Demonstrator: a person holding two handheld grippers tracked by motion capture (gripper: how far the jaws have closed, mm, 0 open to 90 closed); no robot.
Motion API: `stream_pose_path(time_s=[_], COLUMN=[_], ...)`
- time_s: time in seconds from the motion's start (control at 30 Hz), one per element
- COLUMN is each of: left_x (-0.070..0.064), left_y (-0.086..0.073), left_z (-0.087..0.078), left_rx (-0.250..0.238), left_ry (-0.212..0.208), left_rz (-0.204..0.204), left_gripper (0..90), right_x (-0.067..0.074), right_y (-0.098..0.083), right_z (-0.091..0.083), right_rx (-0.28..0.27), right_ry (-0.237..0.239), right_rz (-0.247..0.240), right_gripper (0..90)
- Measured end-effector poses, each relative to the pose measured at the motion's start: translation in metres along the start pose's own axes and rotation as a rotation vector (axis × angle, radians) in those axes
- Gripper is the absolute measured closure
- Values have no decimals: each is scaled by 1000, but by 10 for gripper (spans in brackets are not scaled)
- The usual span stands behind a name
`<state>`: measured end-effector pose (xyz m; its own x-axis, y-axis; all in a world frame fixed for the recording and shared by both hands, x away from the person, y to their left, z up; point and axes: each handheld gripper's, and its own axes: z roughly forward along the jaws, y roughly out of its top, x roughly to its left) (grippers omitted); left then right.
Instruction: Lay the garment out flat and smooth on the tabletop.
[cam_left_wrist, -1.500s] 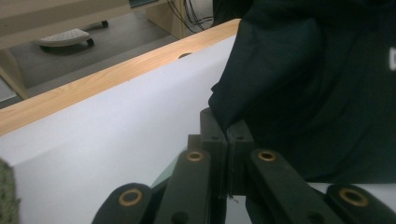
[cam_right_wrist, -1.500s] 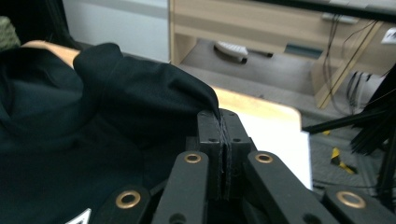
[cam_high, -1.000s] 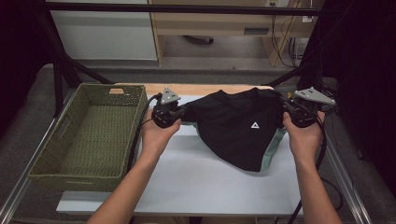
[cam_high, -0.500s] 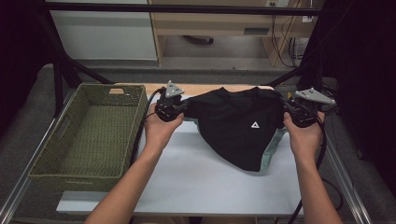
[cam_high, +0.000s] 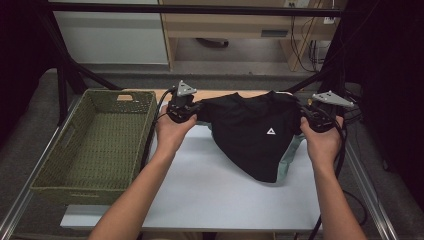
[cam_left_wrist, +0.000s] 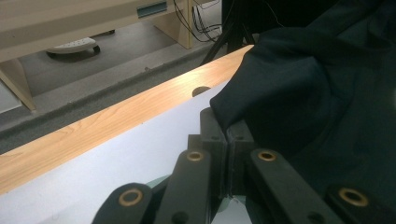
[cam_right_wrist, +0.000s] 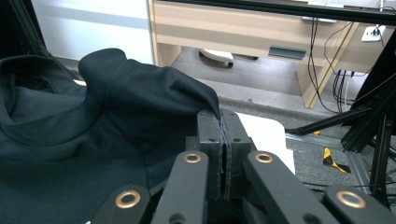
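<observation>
Nearest the person, the lower part of the black T-shirt (cam_high: 260, 145) trails on the white bench (cam_high: 200, 195), with a pale lining edge peeking out at its right side. That dragging fabric is the first risk: if the hands move sideways toward the woven basket (cam_high: 95, 145) without rising, the hem could catch on the bench surface or snag on the basket's rim and pull the garment askew.

Farther up, the shirt hangs stretched between the two hands. The left hand-held gripper (cam_left_wrist: 227, 140) is clamped tight on a fold of one shoulder, and the right hand-held gripper (cam_right_wrist: 219, 130) is likewise closed on a thin edge of cloth at the other shoulder. Each bite looks small, just a pinch of fabric near the jaw tips, so pulling the hands further apart could slide the cloth out of one grip and let that side drop.

At the far edge, the collar sits near the bench's wooden strip (cam_left_wrist: 116, 121); a push forward might spill the shirt over it.
</observation>
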<state>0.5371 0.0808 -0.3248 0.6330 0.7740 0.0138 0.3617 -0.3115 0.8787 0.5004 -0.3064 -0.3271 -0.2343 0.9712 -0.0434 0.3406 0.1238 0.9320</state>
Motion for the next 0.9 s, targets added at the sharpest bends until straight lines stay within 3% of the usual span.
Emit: stream_pose_path(time_s=[0.13,0.3,0.43,0.7,0.8,0.9], left_x=[0,-3,1,23,25,21], left_y=[1,-2,-7,-12,-17,-21], left_z=[-1,-11,-20,-64,-78,-79], left_rx=[-3,-13,-25,-78,-68,-40], left_ry=[-2,8,38,113,114,90], left_rz=[0,5,-5,-45,-47,-37], left_gripper=[888,888,889,889,889,889], right_x=[1,3,8,37,44,46], right_y=[3,6,4,3,2,4], right_z=[-1,-14,-16,-3,-6,-13], right_rx=[-8,-33,-29,-21,-28,-42], right_ry=[2,9,24,85,99,93], right_rz=[-2,12,8,-5,-10,-15], right_gripper=[894,893,894,893,893,893])
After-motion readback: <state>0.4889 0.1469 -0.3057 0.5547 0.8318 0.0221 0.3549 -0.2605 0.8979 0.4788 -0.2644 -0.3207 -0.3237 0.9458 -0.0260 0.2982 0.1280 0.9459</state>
